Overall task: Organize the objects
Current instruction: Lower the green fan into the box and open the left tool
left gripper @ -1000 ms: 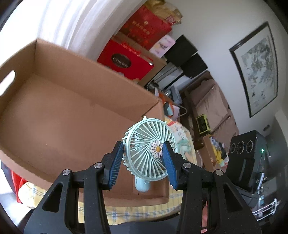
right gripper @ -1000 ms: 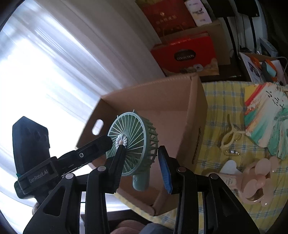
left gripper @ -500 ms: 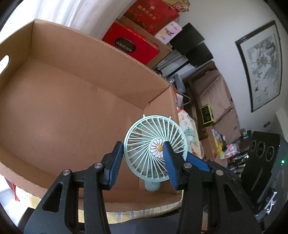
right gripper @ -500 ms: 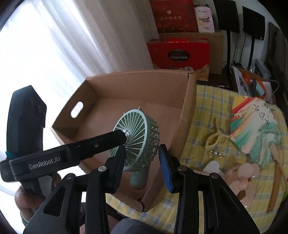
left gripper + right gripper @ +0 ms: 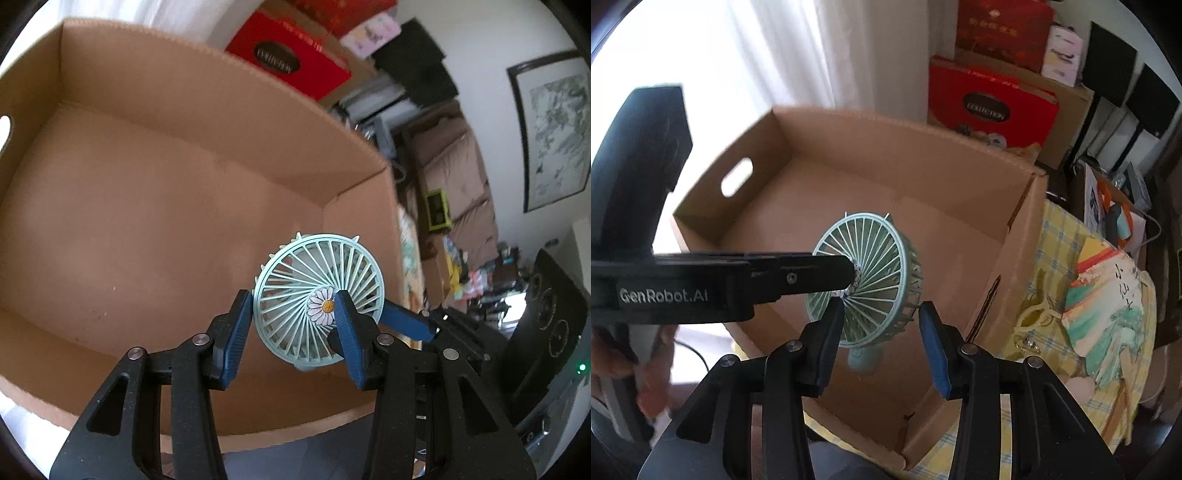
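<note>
Left wrist view, near: left gripper [image 5: 291,325], blue pads part-open, fan [image 5: 317,291] head between them. Left pad at grille rim, right pad on daisy hub; contact likely, firm grip cannot be told. At 3 o'clock of fan, right gripper [image 5: 406,325] reaching in, one blue pad visible behind grille, rest hidden. Fan over box [image 5: 147,221] interior, near its right wall at 2 o'clock. Handle stub only just visible under grille here.

Right wrist view, near: right gripper [image 5: 882,332] fingers wide apart, left pad against grille face near hub, right pad clear of cage back; nothing clamped as far as visible. Left gripper [image 5: 846,275] entering from 9 o'clock as a long black bar, tip at fan [image 5: 866,288] hub. This view alone shows cage depth, ribbed back and handle hanging down at 6 o'clock.

Fan long axis near vertical, head up, handle down, slightly tilted; grille facing left gripper. Fan held above box [image 5: 923,184] floor, not resting.

Farther, right view only: checked cloth [image 5: 1060,236] at 3 o'clock with paper fan [image 5: 1108,314] lying on it. Far: red carton [image 5: 990,103] at 12 o'clock, curtain [image 5: 849,55] behind box.
</note>
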The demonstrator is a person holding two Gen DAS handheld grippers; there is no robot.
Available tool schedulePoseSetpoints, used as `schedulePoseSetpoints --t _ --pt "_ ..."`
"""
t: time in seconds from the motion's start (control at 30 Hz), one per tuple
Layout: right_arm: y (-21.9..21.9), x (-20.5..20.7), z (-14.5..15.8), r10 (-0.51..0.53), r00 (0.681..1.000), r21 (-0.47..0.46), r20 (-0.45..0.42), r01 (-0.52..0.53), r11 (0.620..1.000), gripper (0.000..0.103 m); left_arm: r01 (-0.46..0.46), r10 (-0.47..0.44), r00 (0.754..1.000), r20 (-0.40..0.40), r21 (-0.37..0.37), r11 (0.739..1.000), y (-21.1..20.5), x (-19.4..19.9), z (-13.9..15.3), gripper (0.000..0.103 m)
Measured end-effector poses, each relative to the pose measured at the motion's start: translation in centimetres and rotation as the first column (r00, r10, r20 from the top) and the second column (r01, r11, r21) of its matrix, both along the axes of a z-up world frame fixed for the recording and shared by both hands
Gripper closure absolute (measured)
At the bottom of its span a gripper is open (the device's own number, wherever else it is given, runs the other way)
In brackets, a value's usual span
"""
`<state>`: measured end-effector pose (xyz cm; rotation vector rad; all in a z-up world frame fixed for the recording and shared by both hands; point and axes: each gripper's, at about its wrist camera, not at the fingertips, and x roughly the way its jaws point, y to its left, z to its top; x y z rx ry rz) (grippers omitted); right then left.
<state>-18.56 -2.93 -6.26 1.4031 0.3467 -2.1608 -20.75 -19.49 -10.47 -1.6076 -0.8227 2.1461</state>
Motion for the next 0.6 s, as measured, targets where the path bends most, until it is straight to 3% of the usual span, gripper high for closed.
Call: schedulePoseSetpoints --t 0.27,0.33,0.4,0.5,0.6 --pt "-1.6 0.9 -2.7 0.066 0.997 0.180 0.037 -0.071 0.981 0.061 0.107 -0.098 0.987 0.130 -0.065 0.992 2.1 -0.9 -3.1 0.061" --pt "-1.5 1.0 -2.4 0.071 0.997 0.182 0.030 -0.075 0.980 0.063 0.130 -0.125 0.982 0.141 -0.029 0.991 2.8 -0.9 -3.3 0.061" --pt "-1.5 1.3 -2.0 0.087 0.996 0.173 0.037 -0.092 0.981 0.064 0.140 -0.131 0.982 0.137 -0.055 0.989 3.3 -0.9 -3.0 0.061" --pt "-1.3 2.4 -1.0 0.106 0.994 0.207 -0.014 -0.101 0.973 0.060 0.140 -0.132 0.983 0.128 -0.057 0.988 3.8 -0.6 -2.8 0.061" --pt "0.0 3.5 0.9 0.118 0.992 0.169 -0.045 -0.109 0.980 0.055 0.140 -0.134 0.985 0.112 -0.052 0.989 4.0 -0.2 -2.6 0.059"
